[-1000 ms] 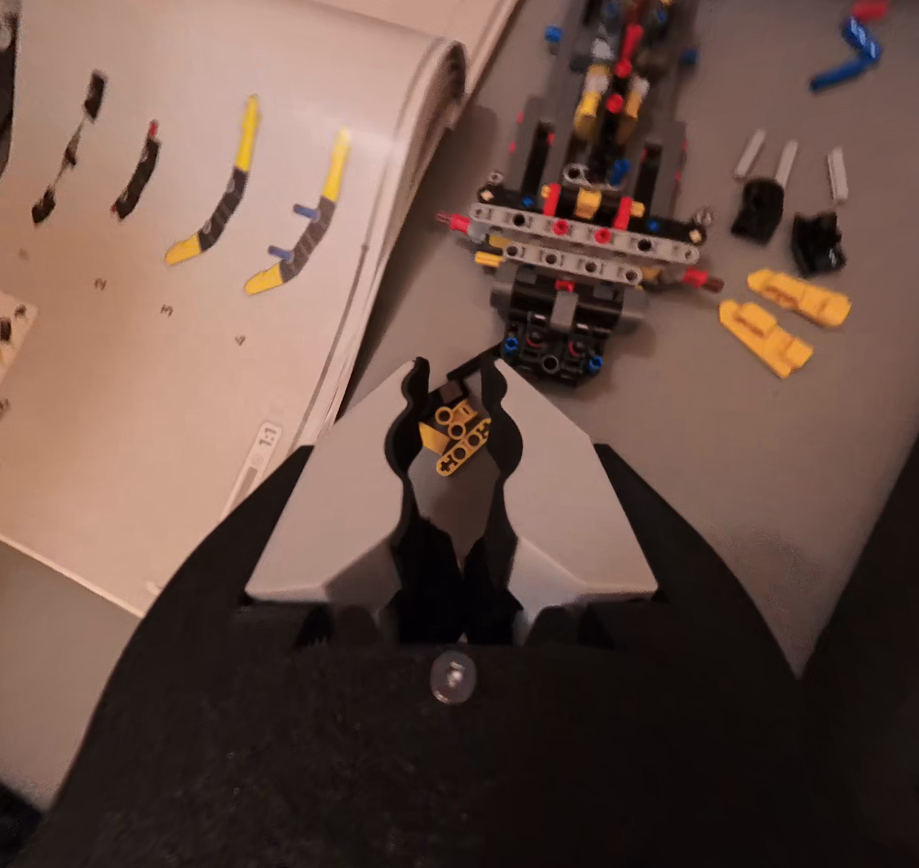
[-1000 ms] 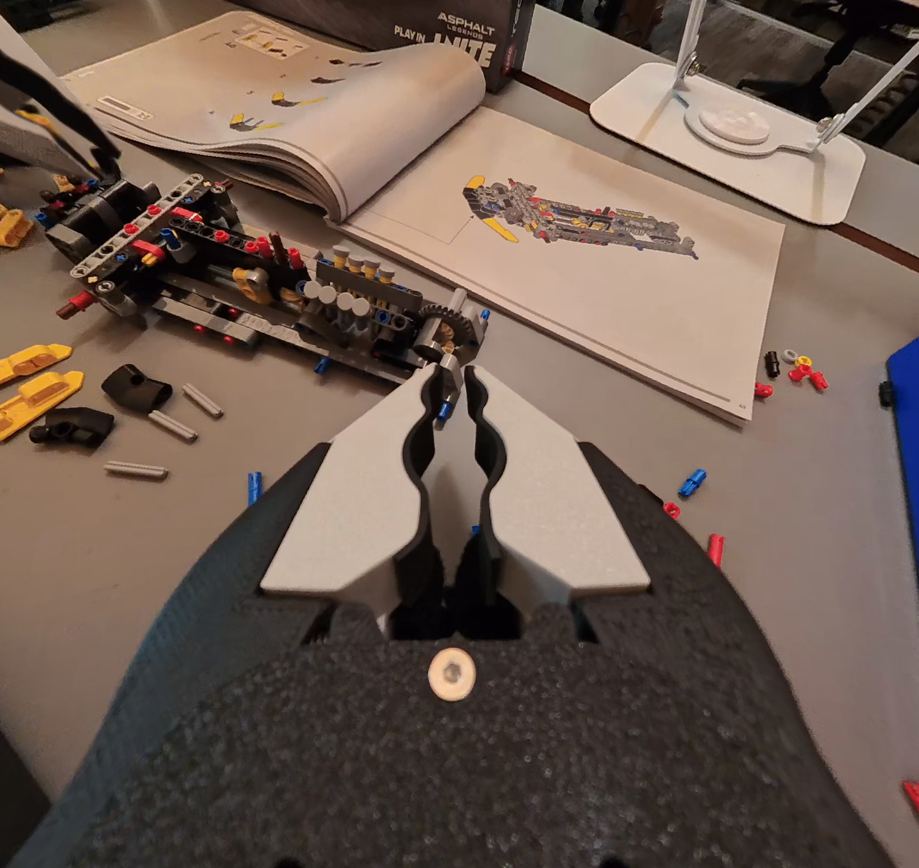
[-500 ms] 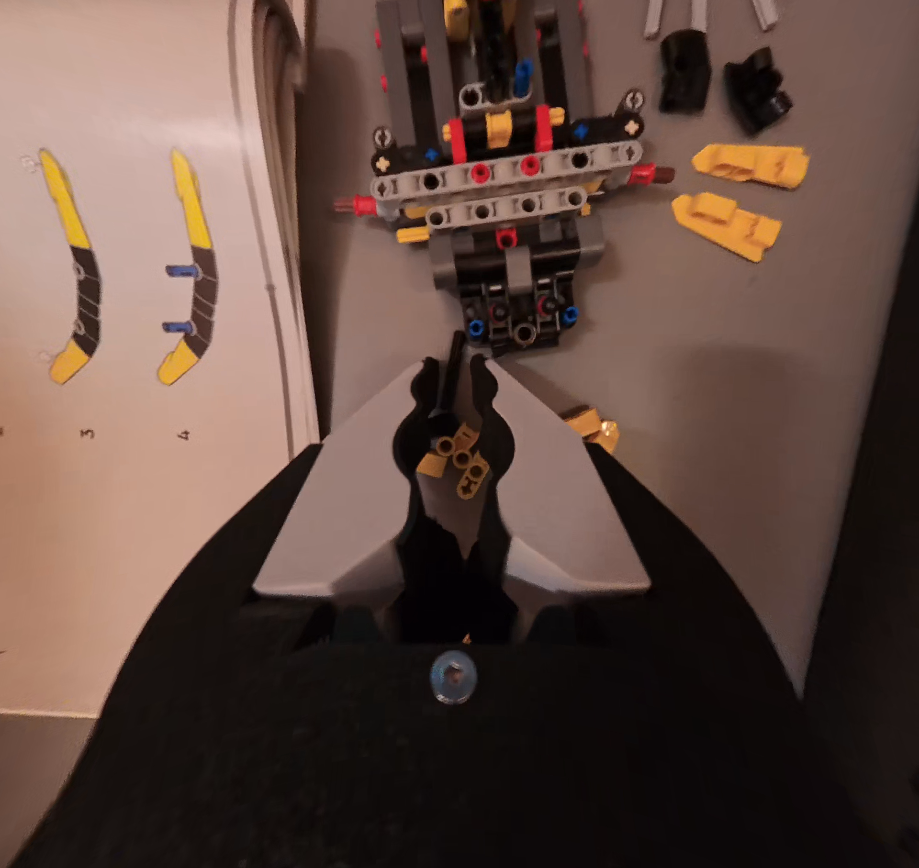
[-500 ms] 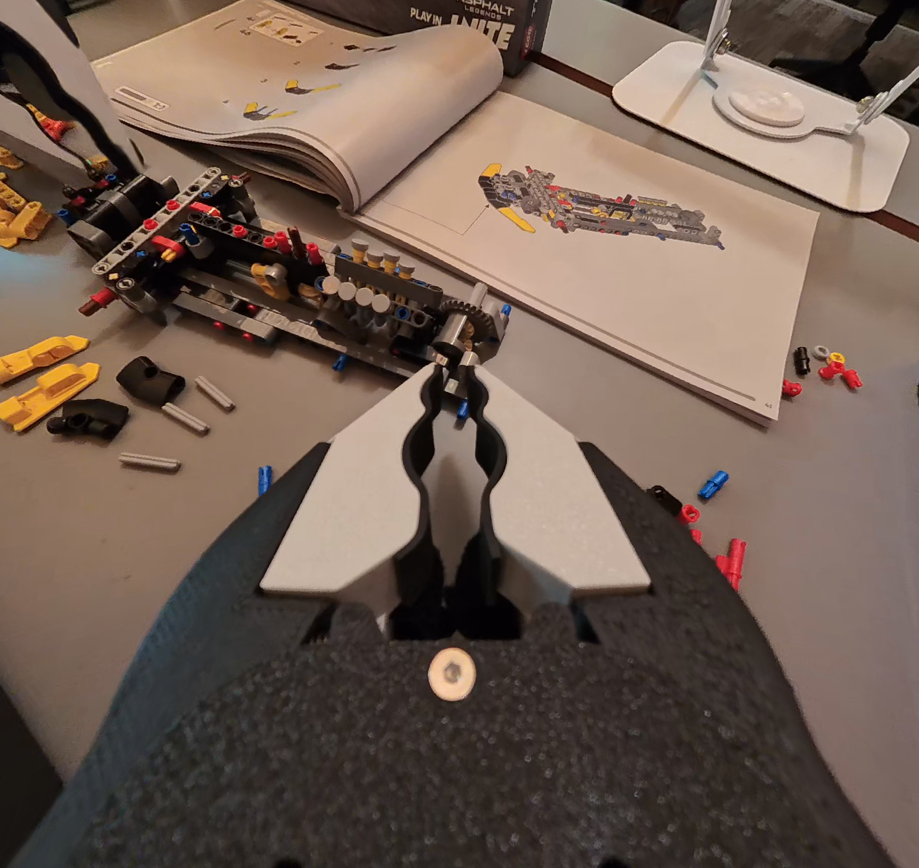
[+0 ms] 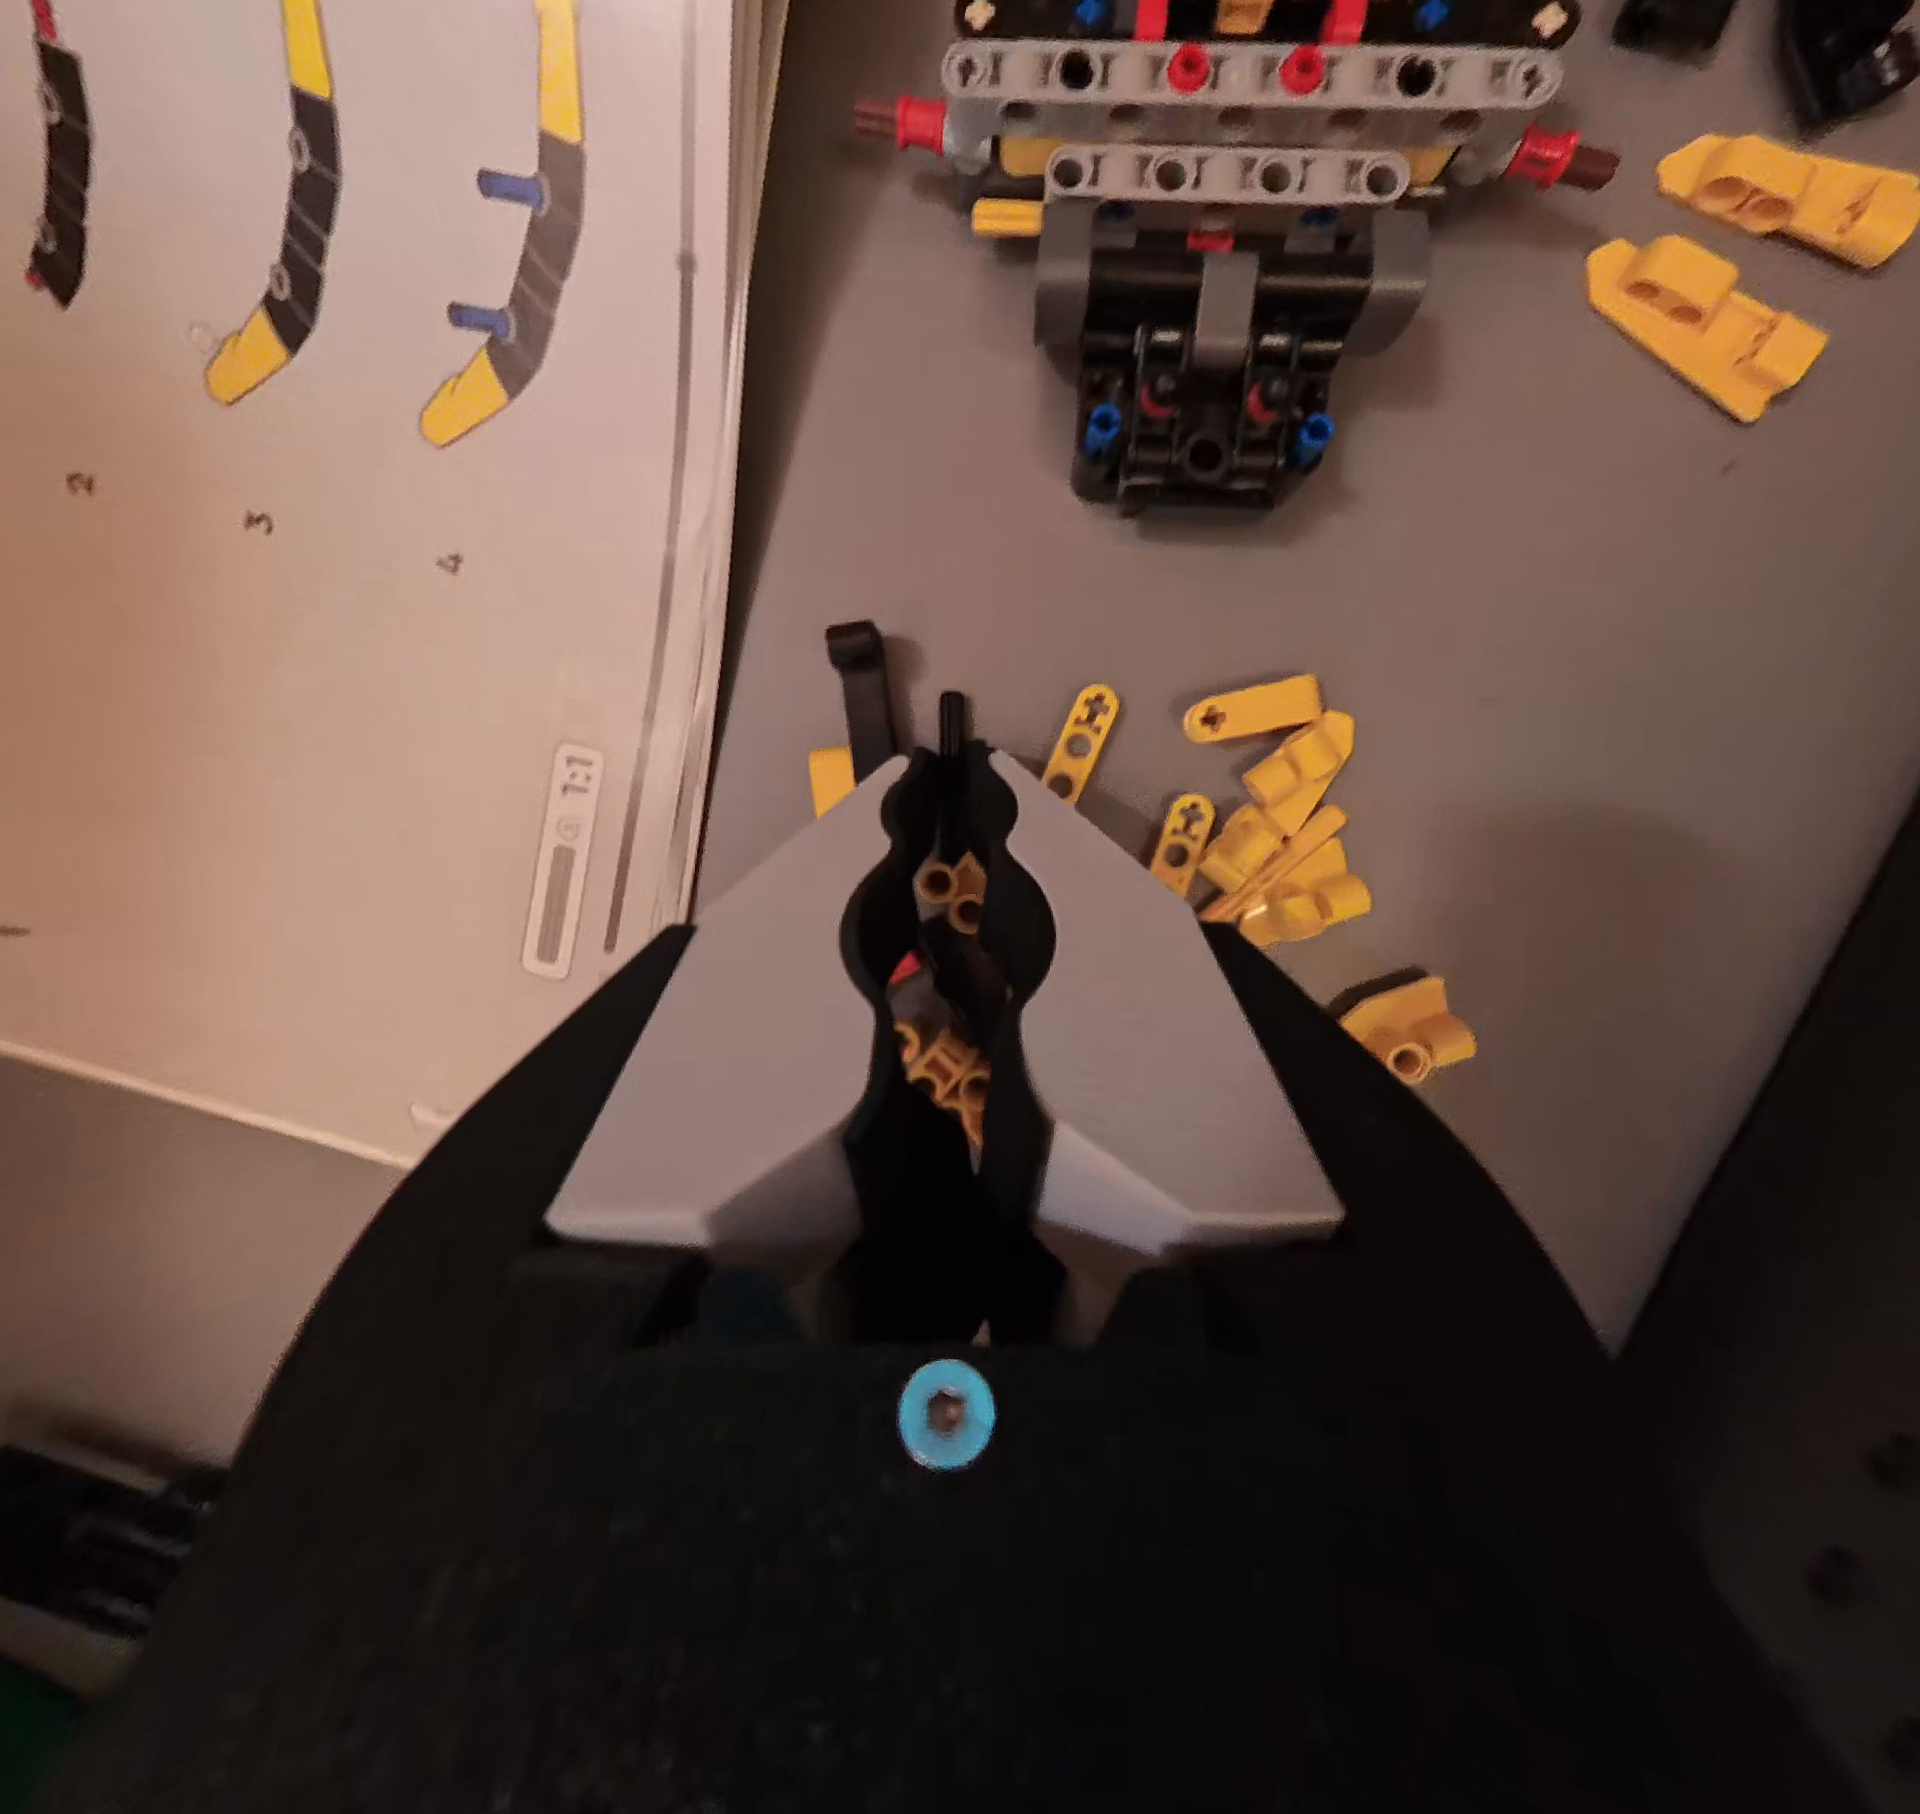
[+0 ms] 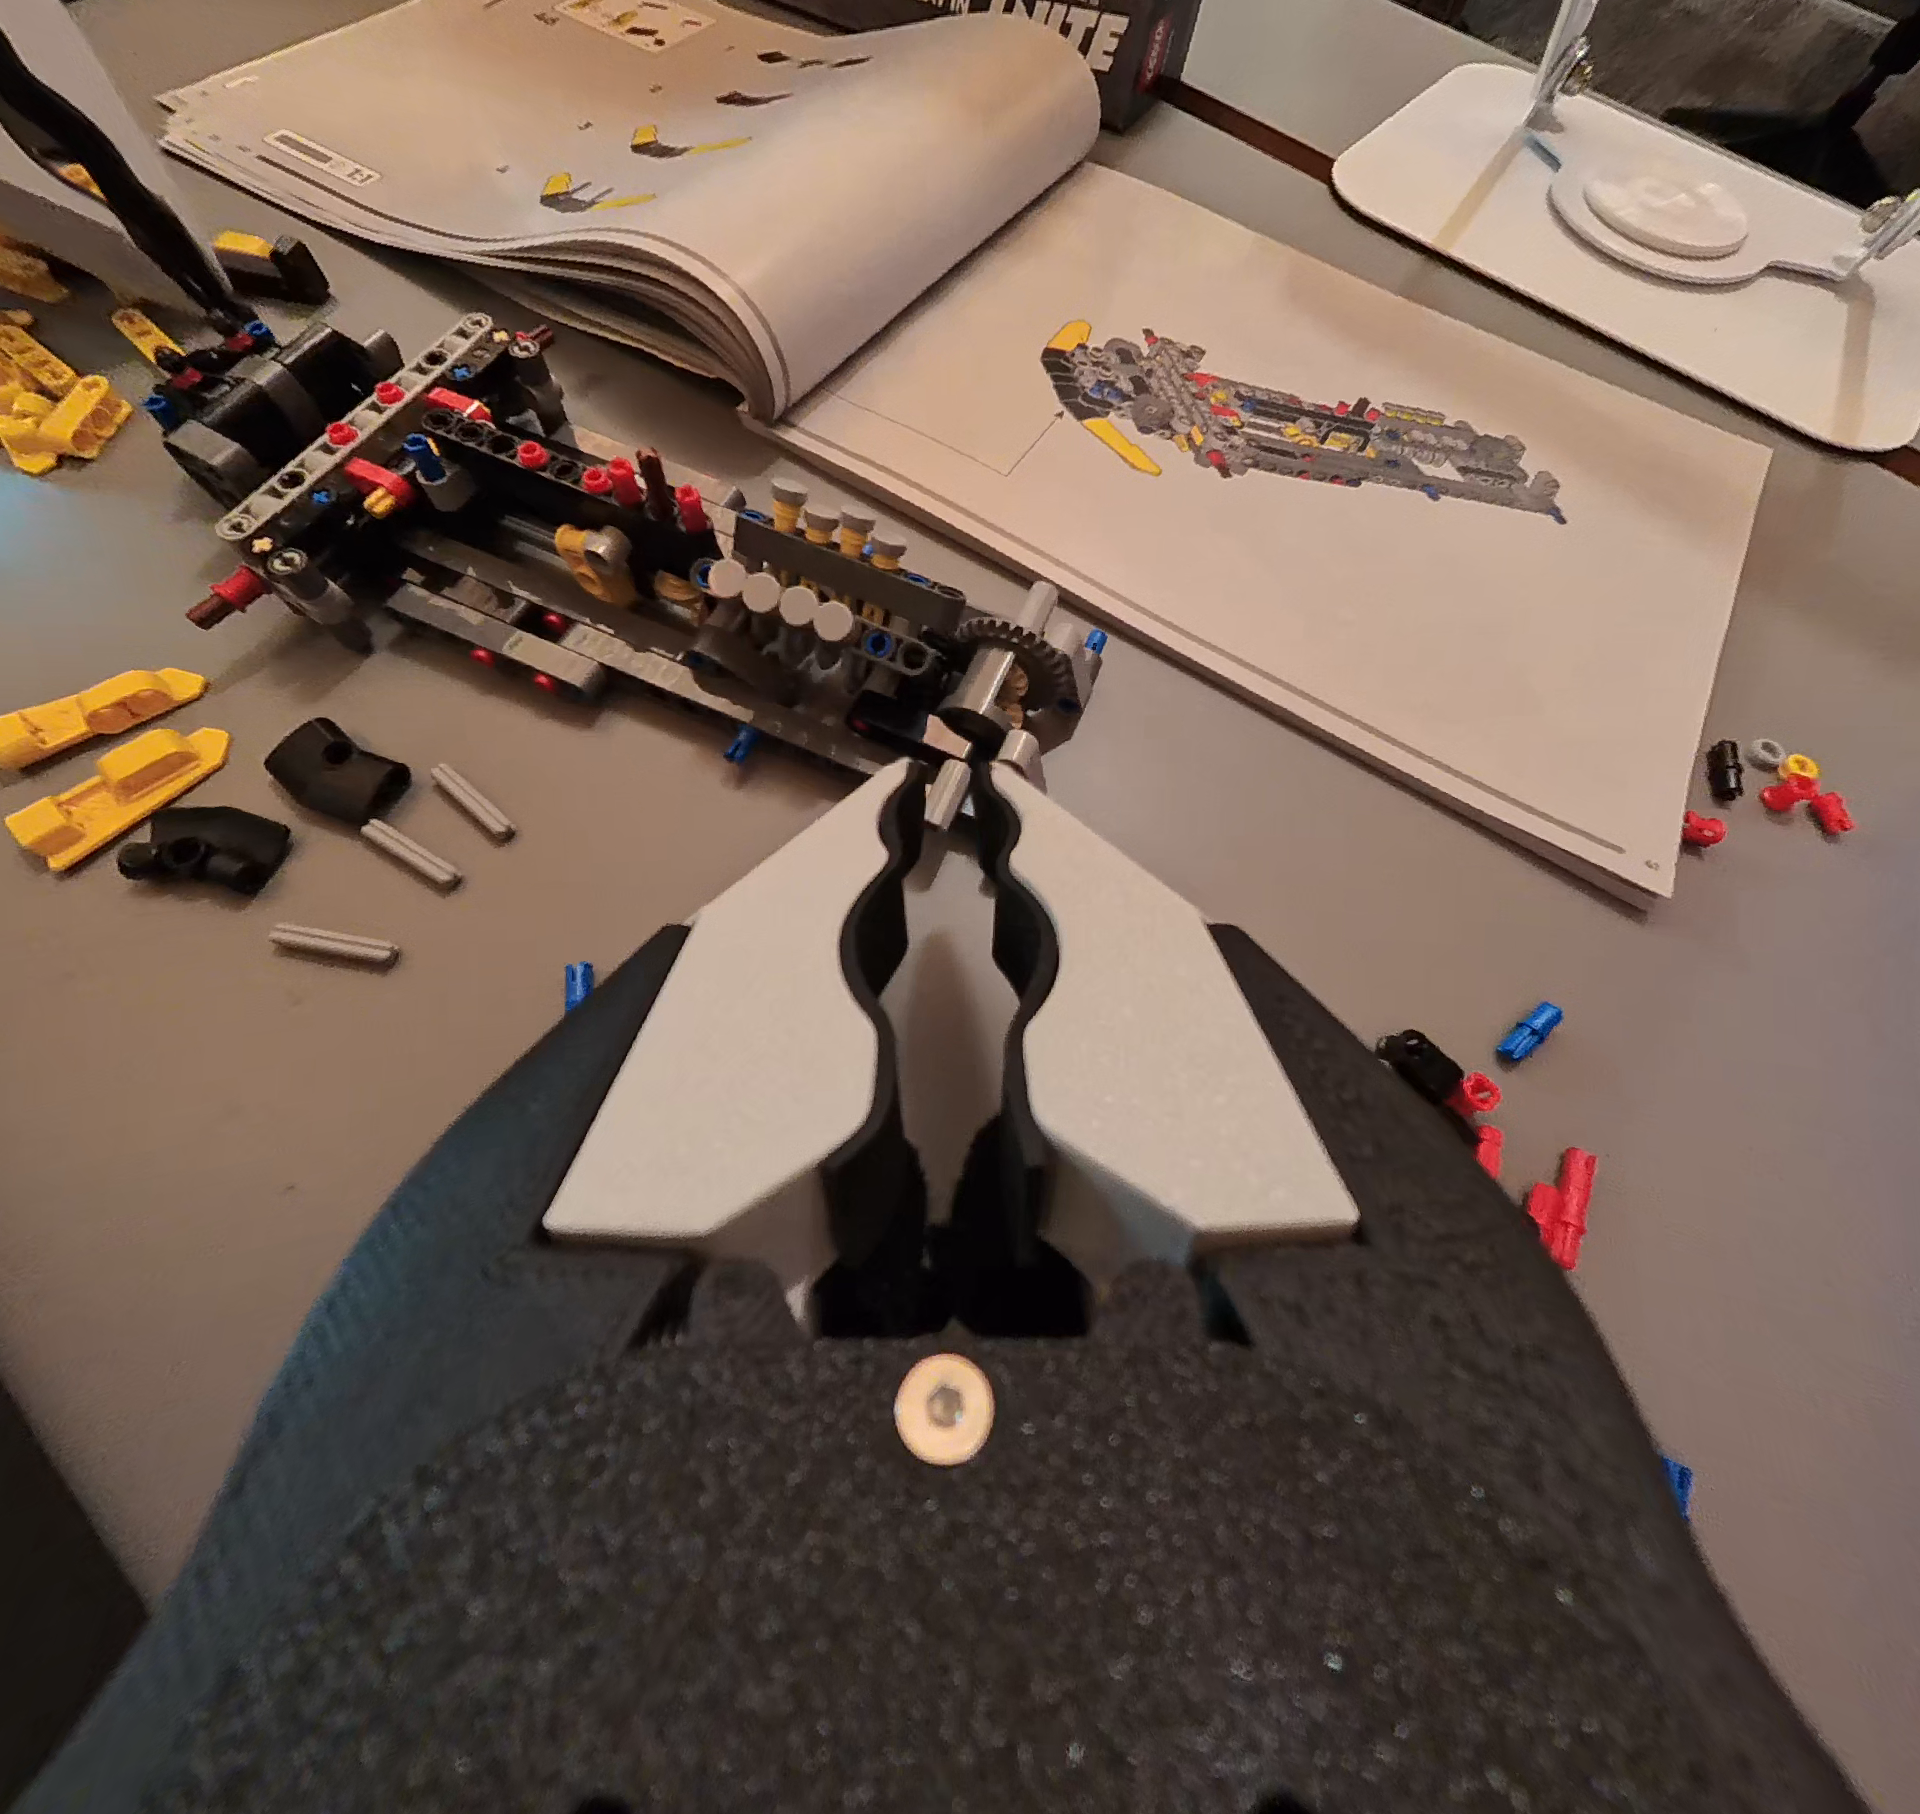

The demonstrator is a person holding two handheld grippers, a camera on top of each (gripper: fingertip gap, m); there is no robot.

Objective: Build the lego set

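My left gripper [image 5: 948, 762] hangs over the grey table [image 5: 1507, 621], its jaws pinching a thin black piece [image 5: 950, 741] that pokes out past the tips. Loose yellow parts [image 5: 1283, 834] lie just beside it, and the open instruction booklet [image 5: 364, 517] lies to its left. My right gripper [image 6: 948, 777] sits at the rear end of the part-built lego chassis [image 6: 582, 538], fingers drawn close around a grey axle [image 6: 948, 788]; I cannot tell whether they grip it. Two yellow panels [image 6: 104, 756] lie near the chassis's front.
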